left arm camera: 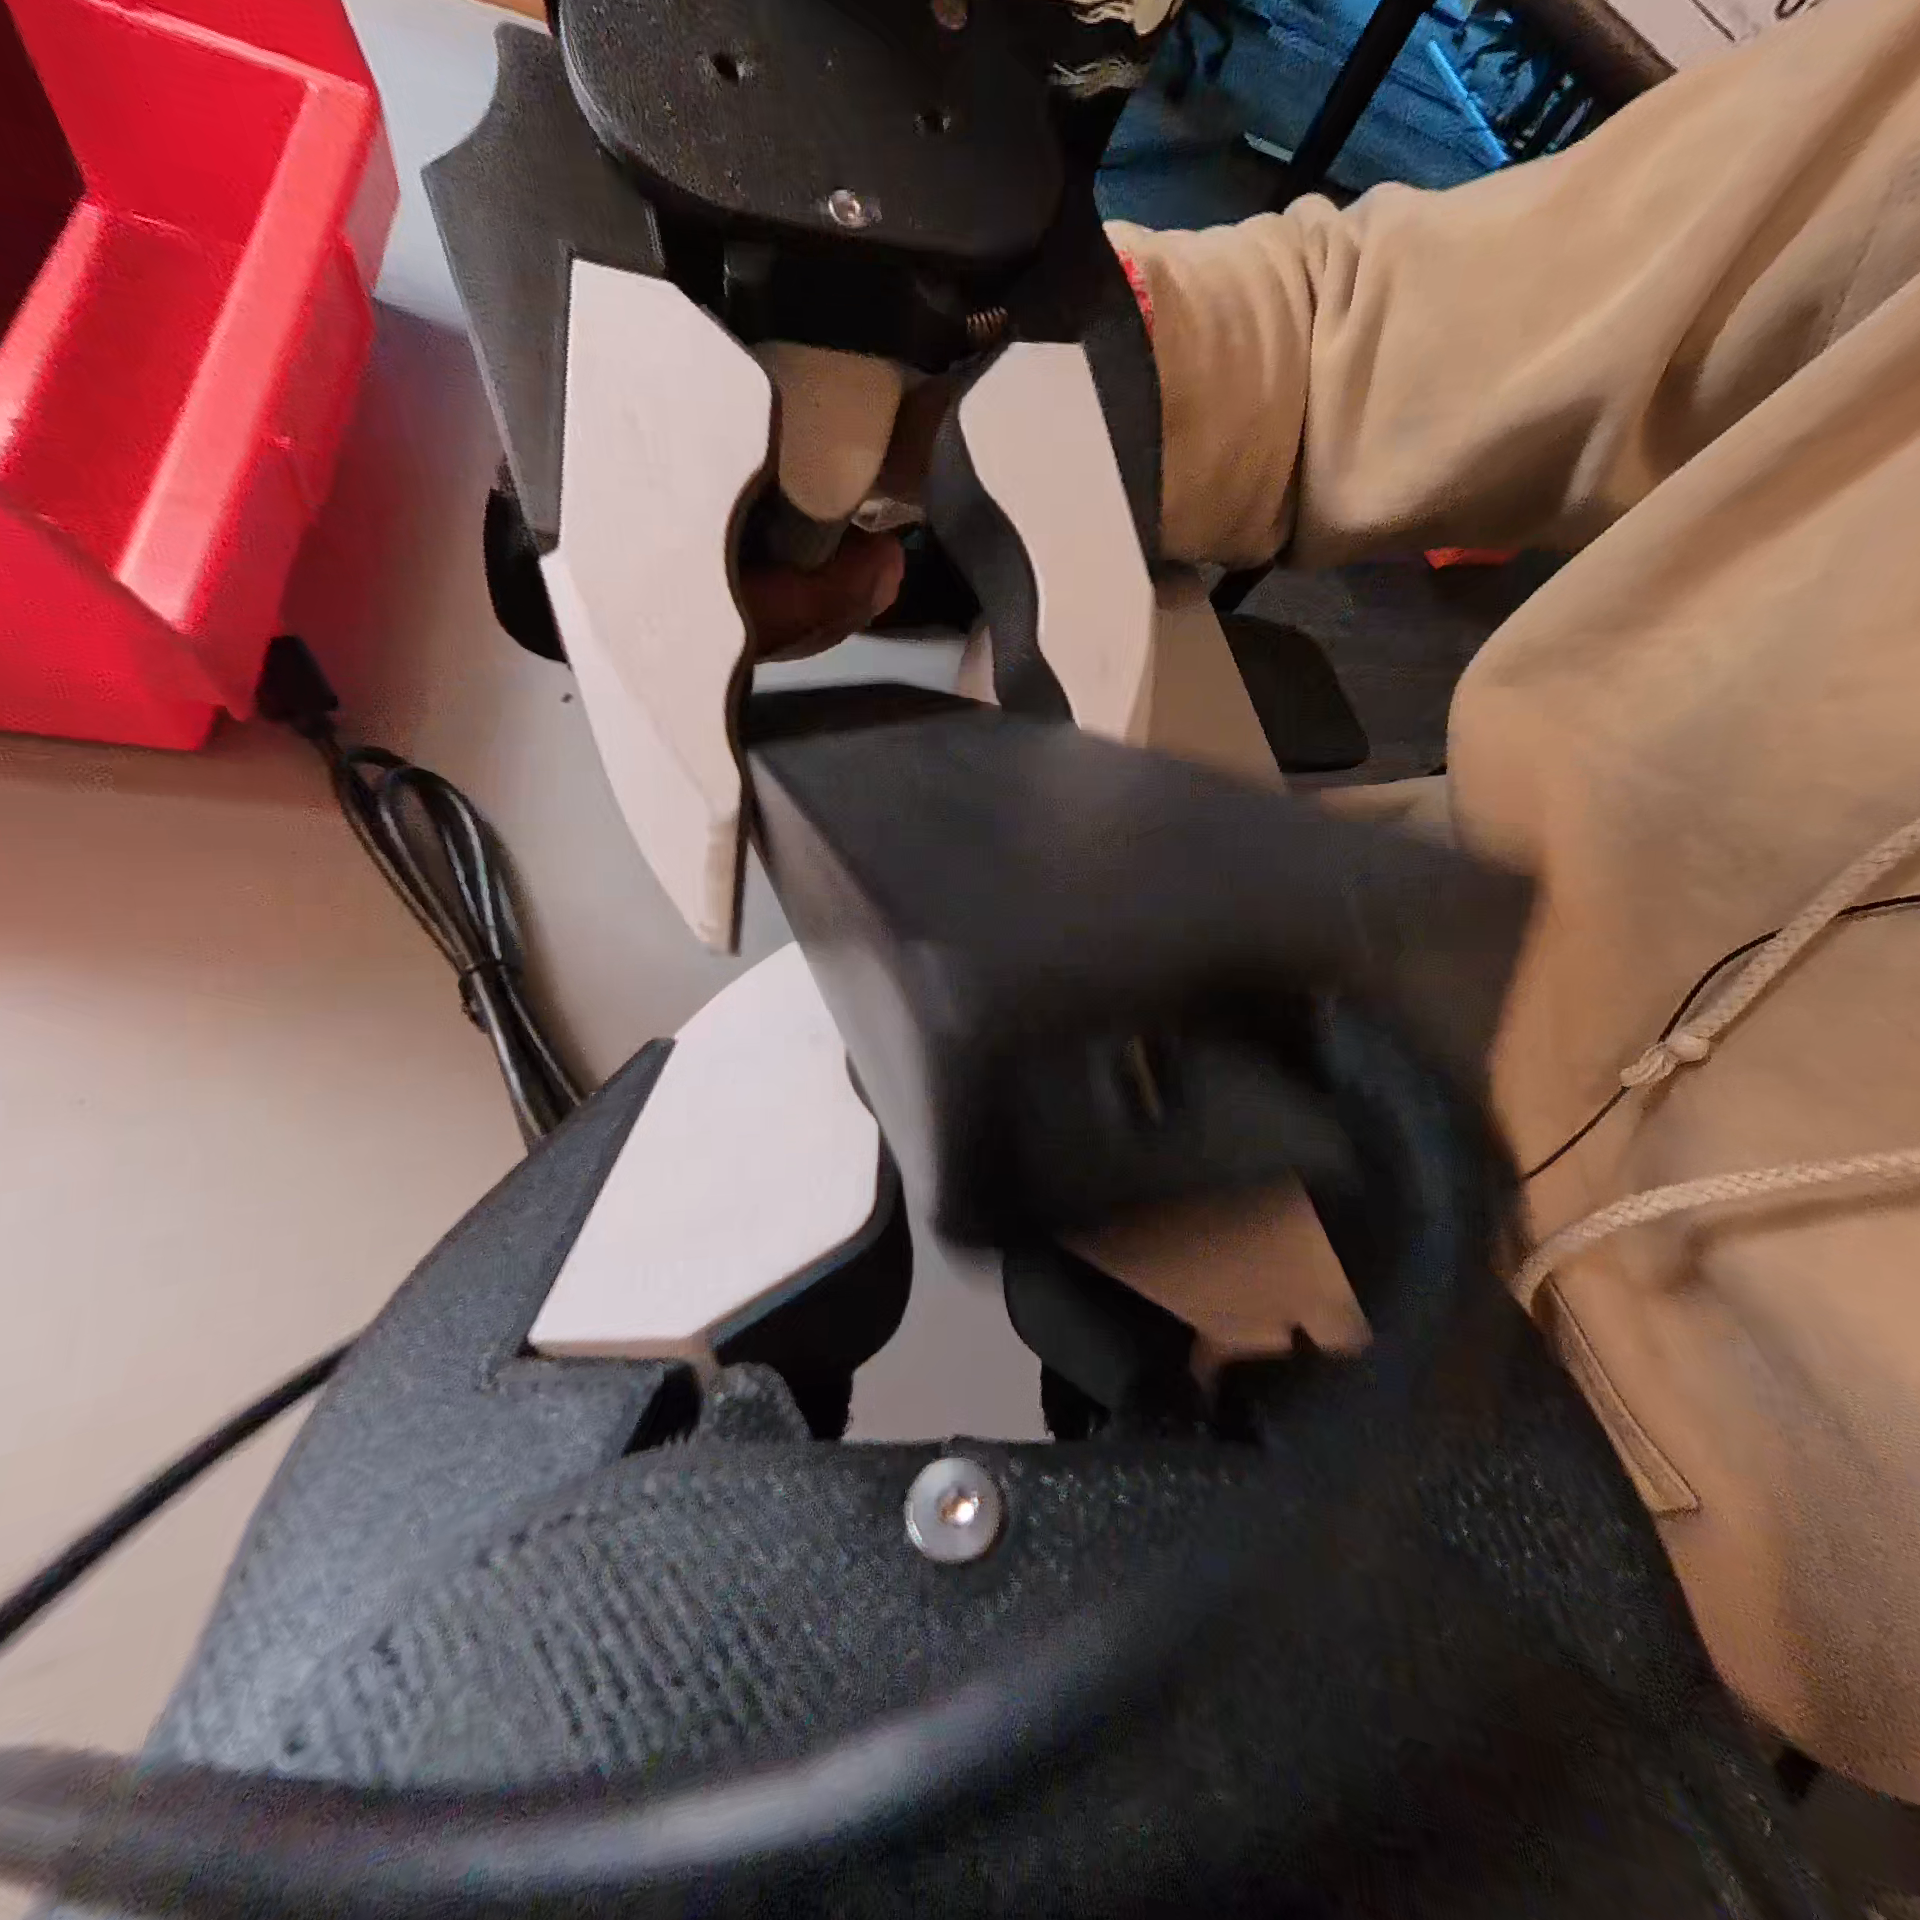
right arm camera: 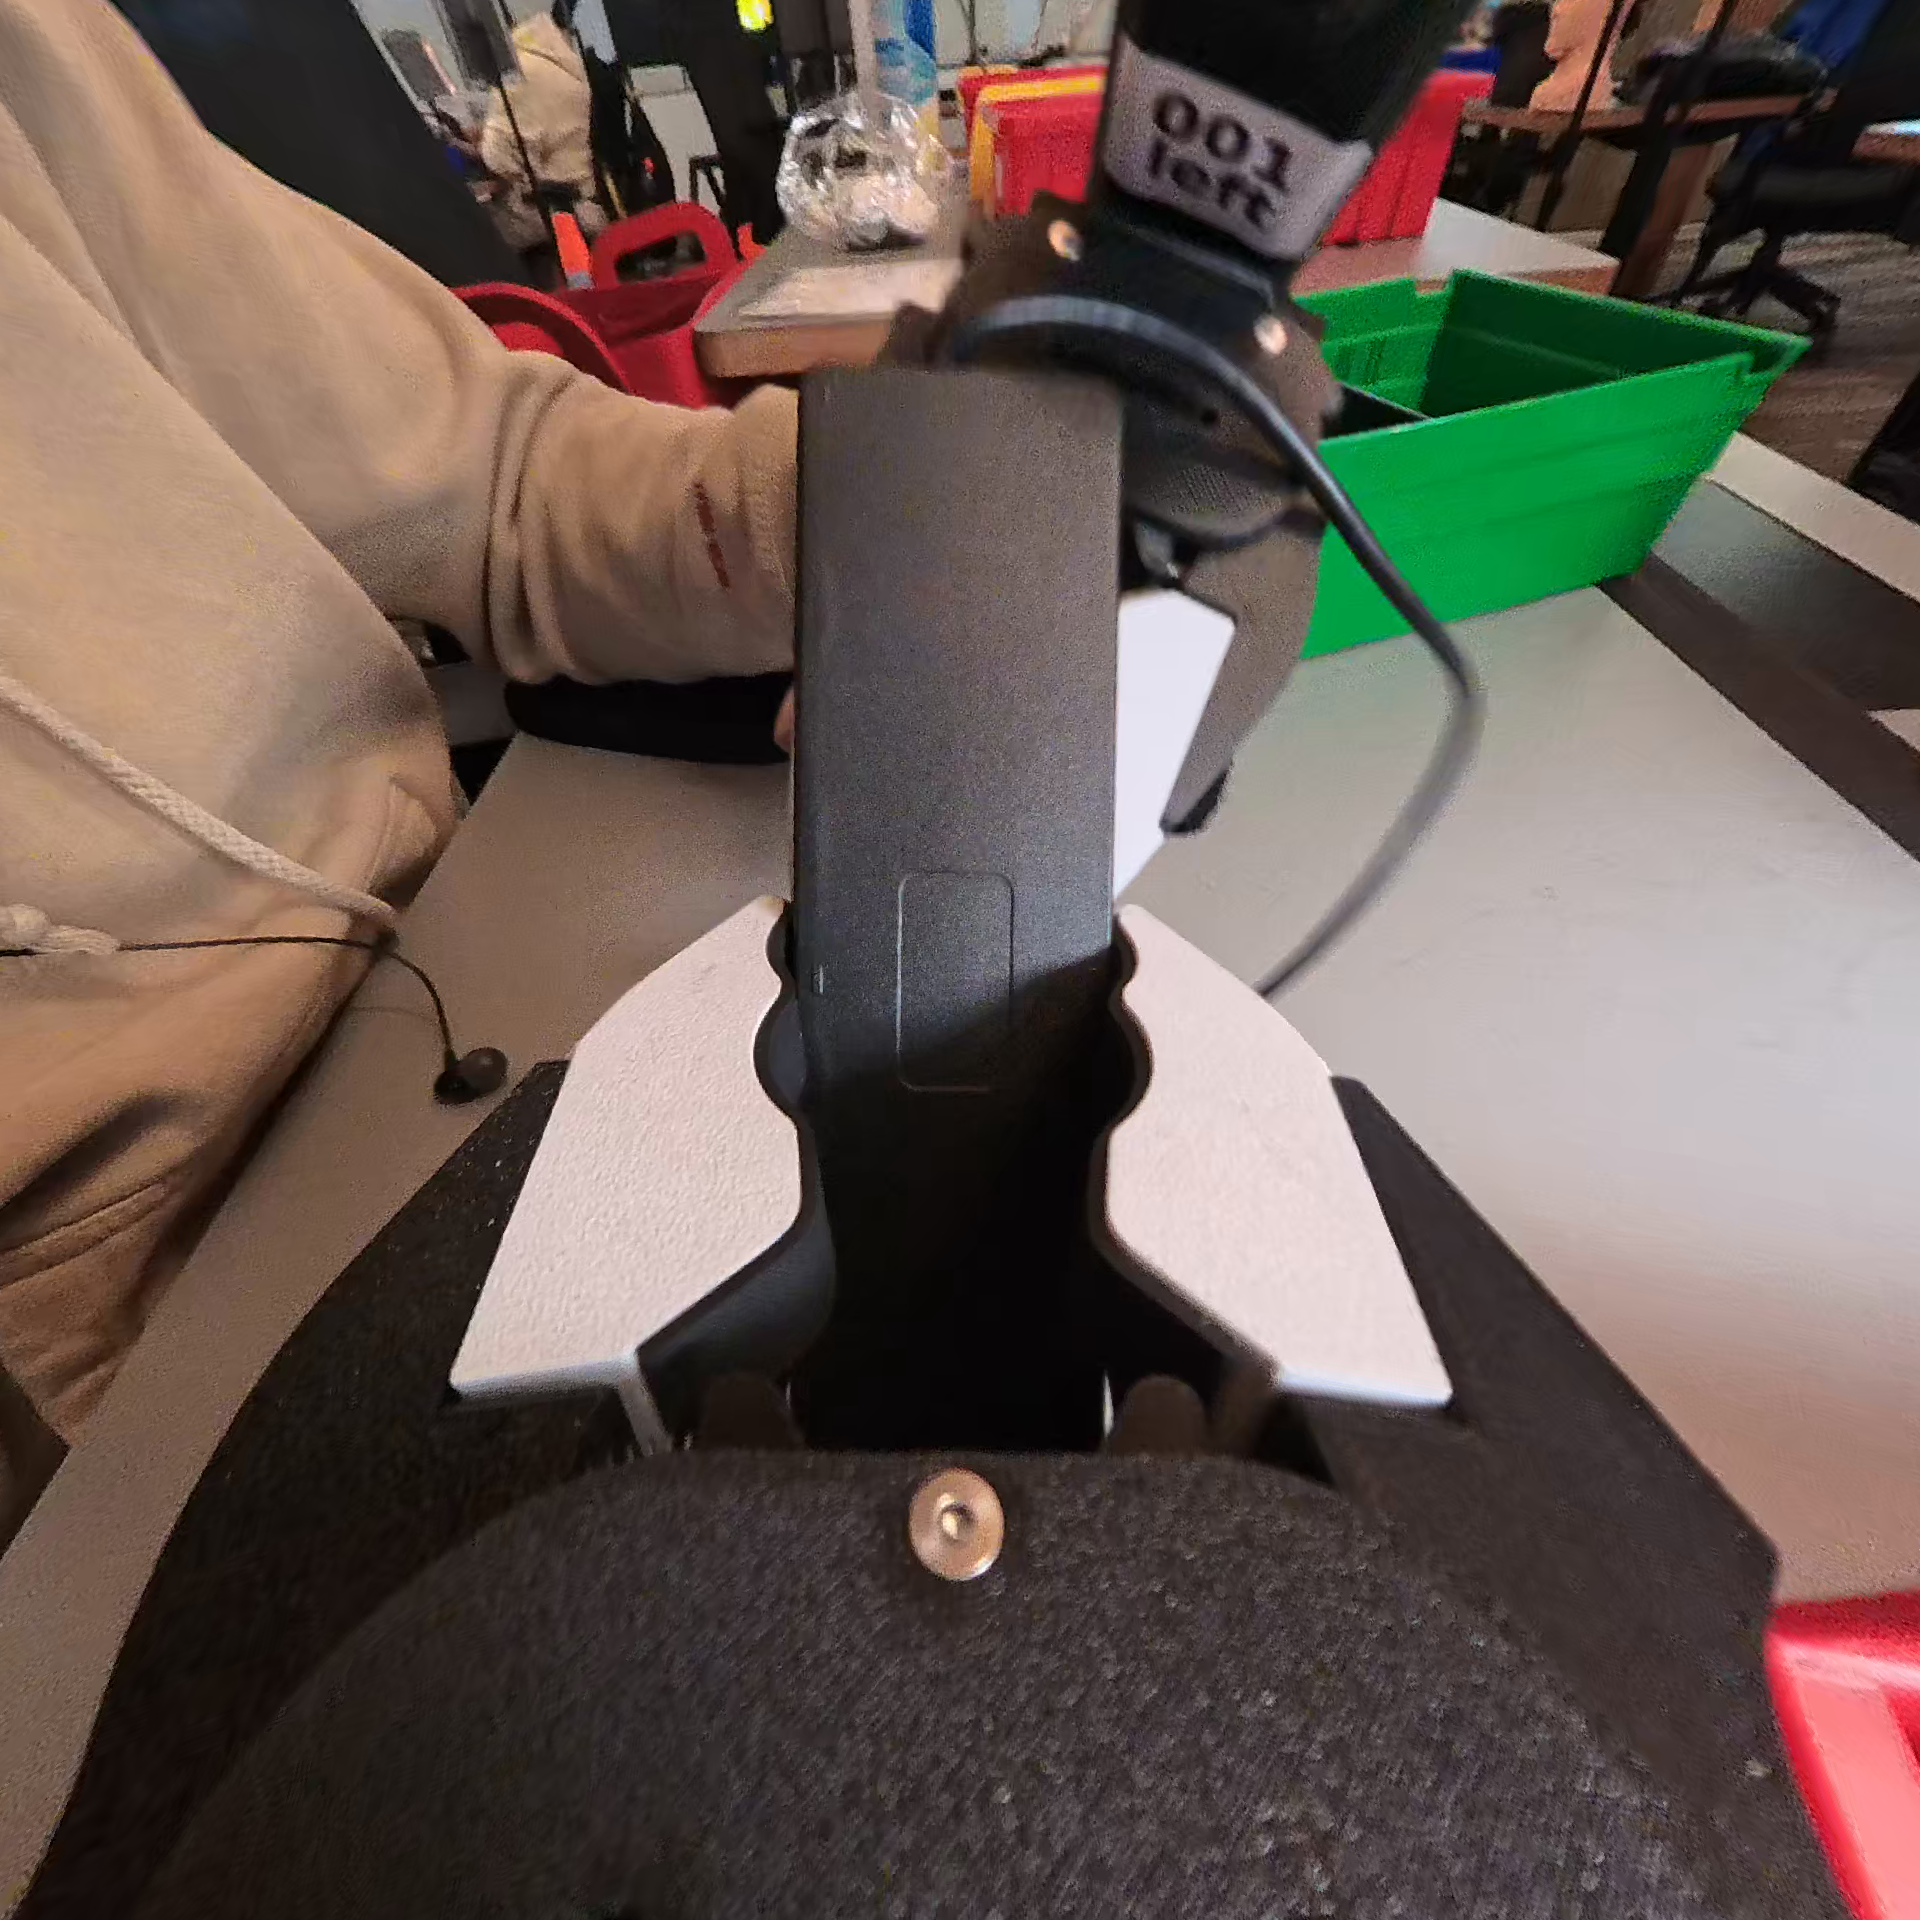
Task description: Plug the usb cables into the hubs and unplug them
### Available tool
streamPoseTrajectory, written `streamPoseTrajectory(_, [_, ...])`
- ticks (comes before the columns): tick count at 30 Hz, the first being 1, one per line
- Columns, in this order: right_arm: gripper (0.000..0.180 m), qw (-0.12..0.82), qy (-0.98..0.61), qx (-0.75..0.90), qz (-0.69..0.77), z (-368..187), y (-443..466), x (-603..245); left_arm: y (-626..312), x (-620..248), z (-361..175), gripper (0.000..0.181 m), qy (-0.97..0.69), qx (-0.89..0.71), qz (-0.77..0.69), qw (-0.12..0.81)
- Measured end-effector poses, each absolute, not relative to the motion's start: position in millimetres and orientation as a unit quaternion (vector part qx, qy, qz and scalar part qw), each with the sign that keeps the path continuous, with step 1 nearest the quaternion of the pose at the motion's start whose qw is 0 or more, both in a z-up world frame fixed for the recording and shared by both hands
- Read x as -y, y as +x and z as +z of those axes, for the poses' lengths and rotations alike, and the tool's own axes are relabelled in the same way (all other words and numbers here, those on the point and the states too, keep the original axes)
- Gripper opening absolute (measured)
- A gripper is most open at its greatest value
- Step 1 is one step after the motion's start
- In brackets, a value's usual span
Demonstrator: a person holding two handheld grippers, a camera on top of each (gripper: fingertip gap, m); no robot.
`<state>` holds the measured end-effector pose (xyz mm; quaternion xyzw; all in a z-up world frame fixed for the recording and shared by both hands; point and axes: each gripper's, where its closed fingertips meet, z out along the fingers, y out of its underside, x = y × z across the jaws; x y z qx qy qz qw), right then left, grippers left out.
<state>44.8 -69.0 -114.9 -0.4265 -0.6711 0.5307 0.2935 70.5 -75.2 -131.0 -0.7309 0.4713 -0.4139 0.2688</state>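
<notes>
A long black usb hub (right arm camera: 951, 623) is held off the grey table between both grippers. My right gripper (right arm camera: 951, 920) is shut on one end of it, with a white pad on each side. In the left wrist view the right gripper (left arm camera: 883, 790) points down onto the hub's (left arm camera: 1039, 862) far end. My left gripper (left arm camera: 1039, 1132) straddles the near end, which is blurred and shows a small port. Its pads look pressed against the hub's sides. One left finger (right arm camera: 1242, 665) shows beside the hub. A black cable (right arm camera: 1444, 665) loops from there down to the table.
A red bin (left arm camera: 156, 364) stands at the left, with a coiled black cable (left arm camera: 447, 883) beside it. A green bin (right arm camera: 1538, 436) sits at the back right of the table (right arm camera: 1610, 1039). A person's beige sleeve (right arm camera: 364, 468) is close on the left. A red bin corner (right arm camera: 1849, 1745) is at the lower right.
</notes>
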Motion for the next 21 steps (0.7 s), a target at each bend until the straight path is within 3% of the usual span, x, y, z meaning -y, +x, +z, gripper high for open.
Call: streamPoseTrajectory(21, [0.054, 0.336, -0.428, 0.649, 0.531, -103, 46, 56, 56, 65, -100, 0.016, -0.718, -0.432, -0.44, 0.323])
